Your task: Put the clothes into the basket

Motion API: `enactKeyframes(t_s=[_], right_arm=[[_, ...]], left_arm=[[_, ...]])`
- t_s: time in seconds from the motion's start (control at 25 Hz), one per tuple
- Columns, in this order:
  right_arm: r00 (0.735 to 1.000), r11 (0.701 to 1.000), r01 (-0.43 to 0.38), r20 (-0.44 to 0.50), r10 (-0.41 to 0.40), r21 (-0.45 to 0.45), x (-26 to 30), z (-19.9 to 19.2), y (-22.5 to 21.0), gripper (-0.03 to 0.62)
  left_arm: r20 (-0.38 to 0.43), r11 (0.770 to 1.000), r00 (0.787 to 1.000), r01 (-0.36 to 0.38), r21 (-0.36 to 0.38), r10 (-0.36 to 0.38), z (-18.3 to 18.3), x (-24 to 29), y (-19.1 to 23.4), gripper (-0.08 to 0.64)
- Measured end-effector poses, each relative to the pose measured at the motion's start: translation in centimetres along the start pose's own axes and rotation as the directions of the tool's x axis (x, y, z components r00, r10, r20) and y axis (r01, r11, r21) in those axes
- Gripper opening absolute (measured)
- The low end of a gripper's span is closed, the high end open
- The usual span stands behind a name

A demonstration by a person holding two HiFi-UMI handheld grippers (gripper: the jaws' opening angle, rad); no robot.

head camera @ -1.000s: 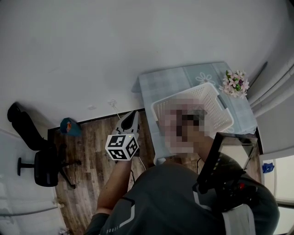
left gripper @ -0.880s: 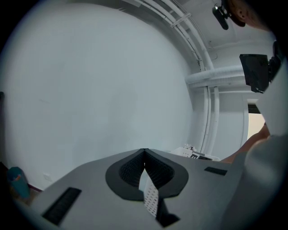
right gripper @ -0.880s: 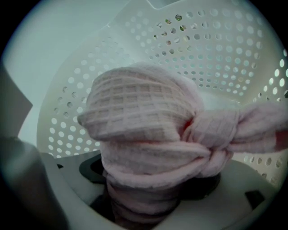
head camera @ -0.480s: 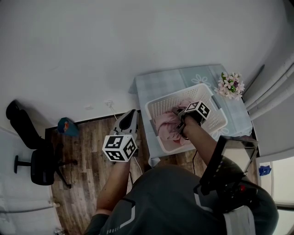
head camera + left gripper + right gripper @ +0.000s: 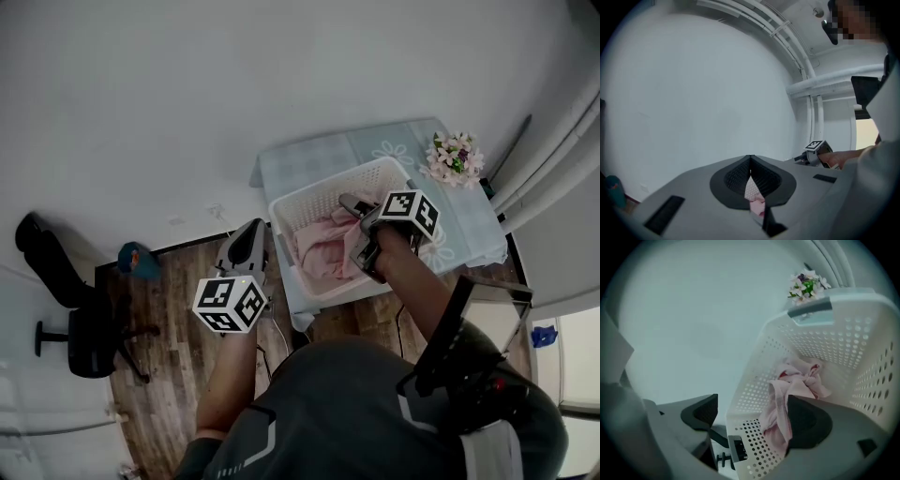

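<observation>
Nearest, the left hand-held gripper point(image 5: 253, 231) is hanging over the wooden floor point(image 5: 178, 375), just left of the desk point(image 5: 309, 159) and pointing toward the far wall point(image 5: 234, 84). Its jaws are meeting at the tips. Below the tips its own view is showing only a thin slit with something pale and pink that I cannot make out.

To the right, the right hand-held gripper point(image 5: 361, 230) is hovering over the near side of the white perforated basket point(image 5: 323, 192), tilting down into it. Its jaws have just been opening and are standing wide apart, clamping nothing. Between them its view is showing the basket's wall and the pink clothes point(image 5: 323, 246), which are lying below, close by the right jaw, and are not being pinched.

The pink clothes are lying bunched inside the basket, one strip trailing toward its near corner. The basket is sitting on the desk, which is wearing a pale blue checked cloth.

At the desk's far right corner, apart from the basket, a bunch of pink and white flowers point(image 5: 454, 157) is standing. Well off to the left, a black office chair point(image 5: 89, 342) is standing on the floor.
</observation>
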State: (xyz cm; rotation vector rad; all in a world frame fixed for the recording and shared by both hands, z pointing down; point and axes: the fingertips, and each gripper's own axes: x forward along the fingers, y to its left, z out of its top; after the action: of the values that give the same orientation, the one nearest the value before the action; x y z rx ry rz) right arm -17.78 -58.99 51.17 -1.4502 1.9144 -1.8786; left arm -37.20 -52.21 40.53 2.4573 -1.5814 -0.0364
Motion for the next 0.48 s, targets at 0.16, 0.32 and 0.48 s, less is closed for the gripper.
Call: enactKeyframes(t_s=[0.16,0.32,0.48], right_arm=[[0.982,0.96,-0.137,0.097,0.165,-0.245,-4.3,2.6,4.4,0.449],[0.934,0.859,-0.295,0.065,0.352,-0.417,-8.5,2.7,8.8,0.449],[0.893,0.719,-0.357,0.009,0.451,-0.596,-12.3,1.8,11.4,0.448]], left_arm=[[0.029,0.998,0.999,0.037,0.046,-0.038,1.2,-0.7,-3.5,0.009],[0.056,0.998,0.998,0.026,0.063,-0.03,2.3,-2.2,-6.3,0.009],[0.071,0.998,0.997,0.0,0.07,-0.005,2.8,-3.7,-8.7,0.009]])
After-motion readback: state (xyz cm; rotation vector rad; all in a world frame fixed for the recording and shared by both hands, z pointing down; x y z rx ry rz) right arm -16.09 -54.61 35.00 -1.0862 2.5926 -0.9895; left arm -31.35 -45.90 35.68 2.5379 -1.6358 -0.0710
